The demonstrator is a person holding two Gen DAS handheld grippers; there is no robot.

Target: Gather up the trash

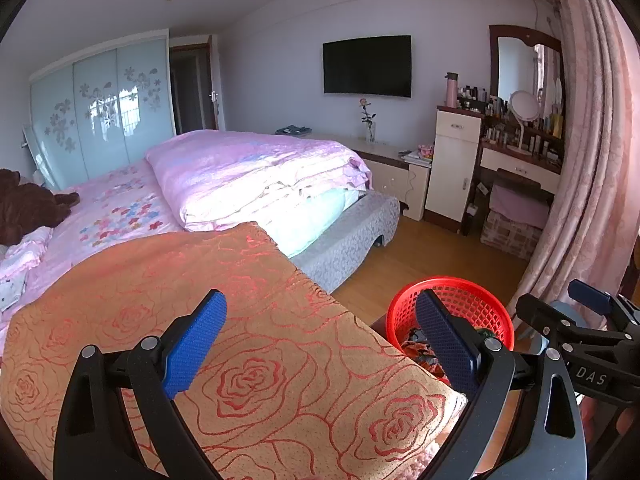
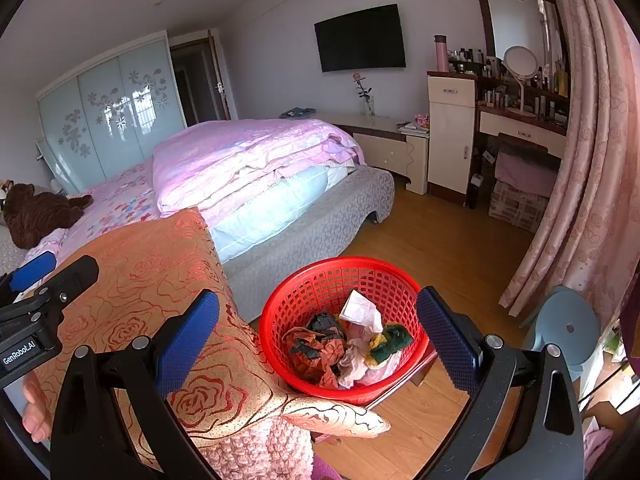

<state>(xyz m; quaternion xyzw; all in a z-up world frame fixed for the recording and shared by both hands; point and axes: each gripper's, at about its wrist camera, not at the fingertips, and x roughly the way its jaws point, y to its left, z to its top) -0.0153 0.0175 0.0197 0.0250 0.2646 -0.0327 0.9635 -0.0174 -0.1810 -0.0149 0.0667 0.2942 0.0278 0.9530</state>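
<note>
A red mesh basket (image 2: 340, 276) sits on a low wooden surface beside the bed, holding crumpled white paper (image 2: 360, 308), an orange-brown wrapper (image 2: 316, 352) and a green-yellow sponge (image 2: 392, 338). My right gripper (image 2: 318, 344) hovers open just above and in front of it, with nothing between its blue pads. My left gripper (image 1: 320, 344) is open and empty over an orange rose-patterned pillow (image 1: 240, 320). In the left wrist view the basket (image 1: 460, 292) shows partly behind the right finger. Each gripper appears in the other's view: the right gripper (image 1: 560, 300) and the left gripper (image 2: 52, 274).
A bed with a folded pink quilt (image 2: 248, 160) and a brown plush toy (image 2: 36, 212) fills the left. A pale blue plastic stool (image 2: 568, 328) stands right of the basket by the pink curtain (image 2: 580, 200). Wooden floor (image 2: 440, 240) runs toward a dressing table (image 2: 520, 120).
</note>
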